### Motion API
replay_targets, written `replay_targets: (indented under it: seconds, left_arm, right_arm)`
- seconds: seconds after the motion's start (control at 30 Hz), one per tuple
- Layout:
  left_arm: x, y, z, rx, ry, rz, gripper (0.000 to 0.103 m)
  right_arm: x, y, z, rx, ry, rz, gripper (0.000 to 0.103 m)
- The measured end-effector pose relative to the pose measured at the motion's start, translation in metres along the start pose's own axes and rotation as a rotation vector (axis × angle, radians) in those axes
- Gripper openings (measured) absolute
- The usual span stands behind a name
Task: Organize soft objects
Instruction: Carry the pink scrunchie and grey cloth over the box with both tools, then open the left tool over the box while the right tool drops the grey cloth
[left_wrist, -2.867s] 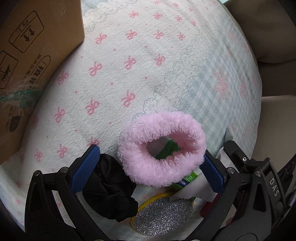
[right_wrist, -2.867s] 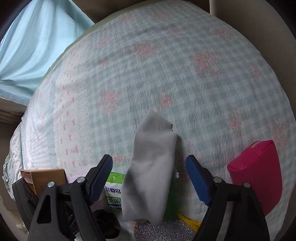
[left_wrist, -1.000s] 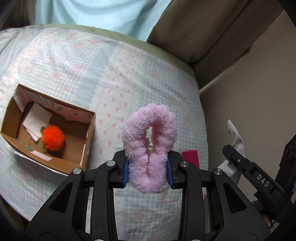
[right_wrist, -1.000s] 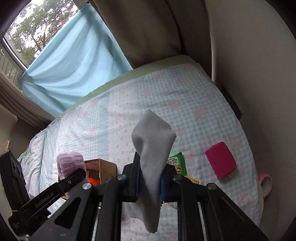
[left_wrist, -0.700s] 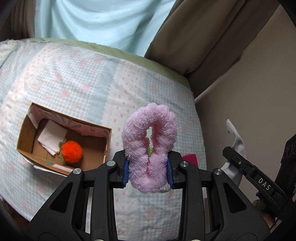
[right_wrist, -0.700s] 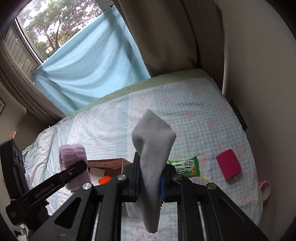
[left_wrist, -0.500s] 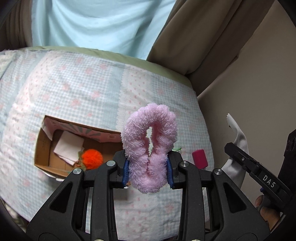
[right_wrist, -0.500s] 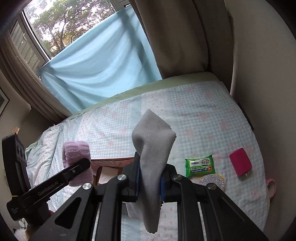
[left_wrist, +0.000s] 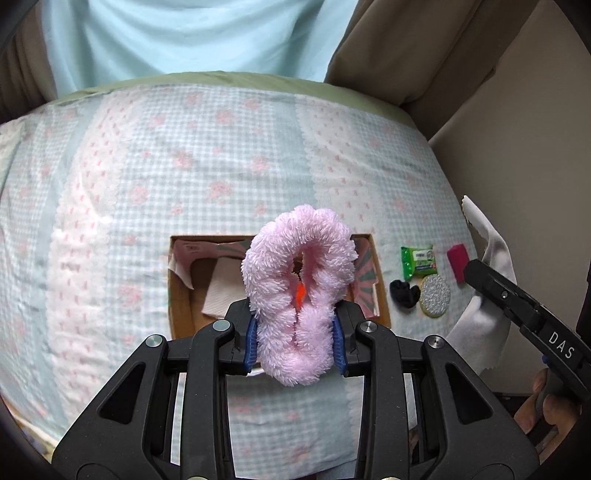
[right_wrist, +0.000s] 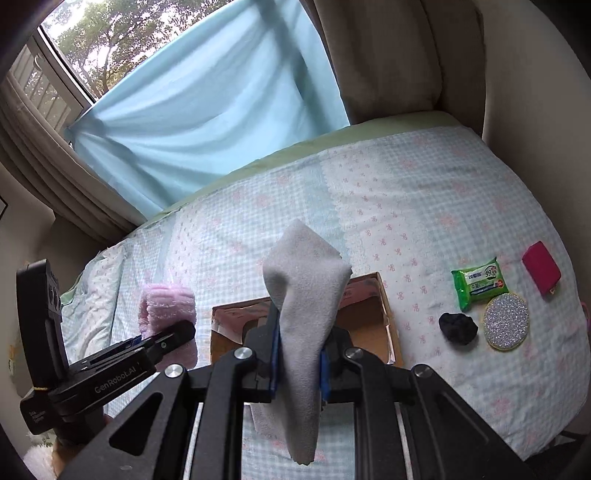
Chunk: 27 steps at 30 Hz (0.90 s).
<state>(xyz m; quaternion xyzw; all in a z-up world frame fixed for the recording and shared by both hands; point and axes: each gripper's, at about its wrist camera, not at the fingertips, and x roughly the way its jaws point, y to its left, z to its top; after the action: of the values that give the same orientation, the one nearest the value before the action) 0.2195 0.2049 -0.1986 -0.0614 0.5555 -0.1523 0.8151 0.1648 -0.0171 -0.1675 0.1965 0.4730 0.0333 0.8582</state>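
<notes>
My left gripper is shut on a fluffy pink scrunchie and holds it high above the bed, over an open cardboard box. The scrunchie also shows in the right wrist view. A speck of an orange pom-pom in the box shows through the scrunchie's hole. My right gripper is shut on a grey cloth, above the same box. The cloth shows at the right edge of the left wrist view. A black scrunchie lies on the bed right of the box.
Right of the box lie a green wipes pack, a round silver glitter pad and a red pouch. The checked bedspread ends at a wall on the right. Blue curtain hangs behind the bed.
Both grippers closed on their items and lifted them high off the bed. They have since swung left, so the box now lies under both.
</notes>
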Motion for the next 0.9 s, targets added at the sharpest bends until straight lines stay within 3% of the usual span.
replay_targets:
  seconds: [0.47, 0.77, 0.9]
  left_arm:
    - [0.115, 0.038, -0.005, 0.069, 0.227, 0.040, 0.028]
    - [0.197, 0.036, -0.018, 0.173, 0.403, 0.090, 0.028]
    - [0.214, 0.028, -0.024, 0.234, 0.434, 0.092, 0.028]
  right_arm:
    - [0.104, -0.012, -0.016, 0.033, 0.180, -0.066, 0.015]
    - [0.179, -0.044, -0.026, 0.047, 0.350, -0.092, 0.015]
    - [0.196, -0.057, -0.028, 0.075, 0.383, -0.094, 0.015]
